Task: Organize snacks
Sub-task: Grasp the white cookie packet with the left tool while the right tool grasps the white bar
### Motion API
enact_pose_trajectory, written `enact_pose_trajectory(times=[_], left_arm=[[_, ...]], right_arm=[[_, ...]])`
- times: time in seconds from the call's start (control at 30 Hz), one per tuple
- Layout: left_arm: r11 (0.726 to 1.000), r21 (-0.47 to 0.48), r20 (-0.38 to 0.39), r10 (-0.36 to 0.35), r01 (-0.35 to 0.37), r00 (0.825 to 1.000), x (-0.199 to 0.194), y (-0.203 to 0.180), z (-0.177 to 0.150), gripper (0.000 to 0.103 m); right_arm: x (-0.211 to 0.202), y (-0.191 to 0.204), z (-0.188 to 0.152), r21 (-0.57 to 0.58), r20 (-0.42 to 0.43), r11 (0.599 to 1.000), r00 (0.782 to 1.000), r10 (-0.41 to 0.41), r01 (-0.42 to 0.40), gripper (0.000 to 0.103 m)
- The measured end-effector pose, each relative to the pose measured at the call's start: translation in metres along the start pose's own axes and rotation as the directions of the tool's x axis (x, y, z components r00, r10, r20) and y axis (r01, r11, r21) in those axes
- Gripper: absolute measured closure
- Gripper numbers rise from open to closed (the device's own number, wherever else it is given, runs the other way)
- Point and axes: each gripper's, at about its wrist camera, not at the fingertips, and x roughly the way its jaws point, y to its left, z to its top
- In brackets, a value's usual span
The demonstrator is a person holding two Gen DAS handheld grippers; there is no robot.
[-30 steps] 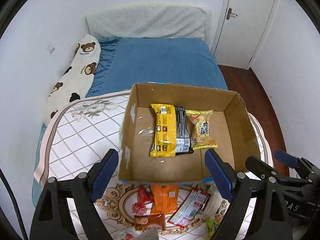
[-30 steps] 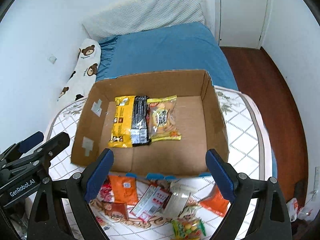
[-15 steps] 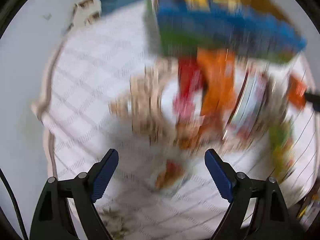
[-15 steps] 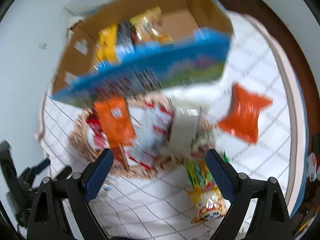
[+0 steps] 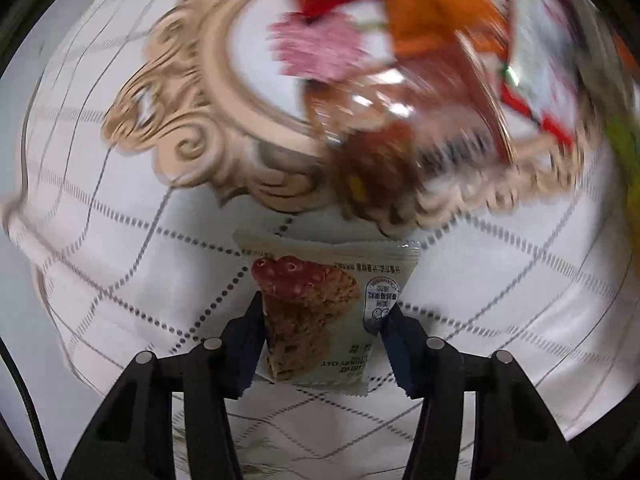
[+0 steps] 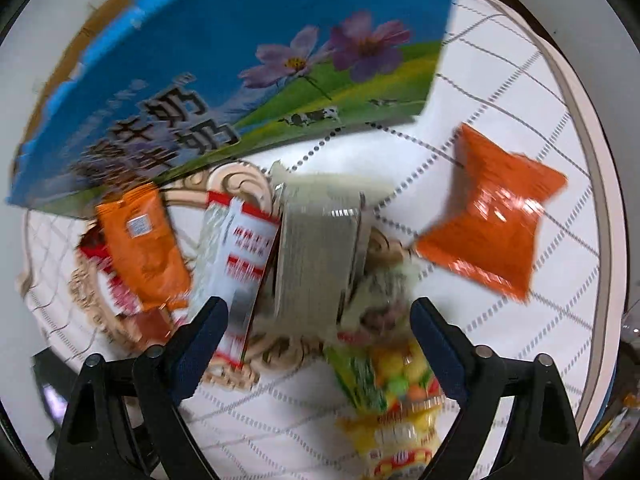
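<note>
In the left wrist view my left gripper (image 5: pixel 322 312) has its fingers on both sides of a pale oat-bar packet (image 5: pixel 320 312) lying on the white checked cloth; the jaws touch its edges. Beyond it lie blurred snacks, a brown packet (image 5: pixel 400 128) and an orange one (image 5: pixel 432 8). In the right wrist view my right gripper (image 6: pixel 320 320) is open over the snack pile: a grey-green packet (image 6: pixel 316 256), a red-and-white packet (image 6: pixel 240 264), an orange packet (image 6: pixel 140 240), a yellow candy bag (image 6: pixel 396 400). The cardboard box (image 6: pixel 240 72) with blue printed side stands behind.
A puffed orange bag (image 6: pixel 492 216) lies apart on the cloth to the right. The tablecloth (image 5: pixel 120 240) has a tan ornamental ring (image 5: pixel 192 112) under the pile. The table's edge (image 6: pixel 600 200) curves at the right.
Both grippers dropped from looking into the box down to the snacks on the cloth. My left gripper narrowed around the oat-bar packet. The right gripper stayed open.
</note>
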Motion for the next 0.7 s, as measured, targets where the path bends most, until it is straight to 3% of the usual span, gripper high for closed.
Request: enact_pose_trajectory(times=[0.07,0.13,0.23,0.3,0.37,0.5,0.7], left_arm=[[0.989,-0.127,-0.003,-0.072,0.071,0.997,-0.003,0.018,0.0,0.052],[0.951,-0.267,0.002,-0.16,0.154,0.987,-0.002,0.038,-0.003,0.052],[0.884,-0.386,0.013,-0.28,0.263,0.96,0.006,0.057,-0.01,0.052],[0.861,-0.389,0.014,-0.349,0.326,0.937,0.015,0.058,-0.014,0.05],[0.867,-0.382,-0.012,-0.349,0.319,0.937,0.021,0.053,-0.017,0.043],[0.916,-0.297,-0.04,-0.296,0.272,0.954,0.028,0.036,-0.02,0.042],[0.947,-0.254,-0.042,-0.212,0.195,0.976,0.029,0.011,-0.013,0.04]], right_arm=[[0.011,0.003,0.005,-0.013,-0.001,1.0,1.0,-0.028,0.028,0.034],[0.013,0.01,0.004,-0.049,0.011,0.998,0.999,-0.032,0.033,0.053],[0.014,0.024,-0.008,-0.133,-0.01,0.99,0.999,-0.047,0.045,0.054],[0.017,0.036,-0.025,-0.218,-0.051,0.975,0.997,-0.055,0.043,0.055],[0.021,0.044,-0.04,-0.266,-0.1,0.964,0.993,-0.057,0.028,0.055],[0.034,0.051,-0.066,-0.319,-0.177,0.948,0.982,-0.069,0.009,0.055],[0.05,0.041,-0.072,-0.238,-0.193,0.971,0.98,-0.051,0.004,0.05]])
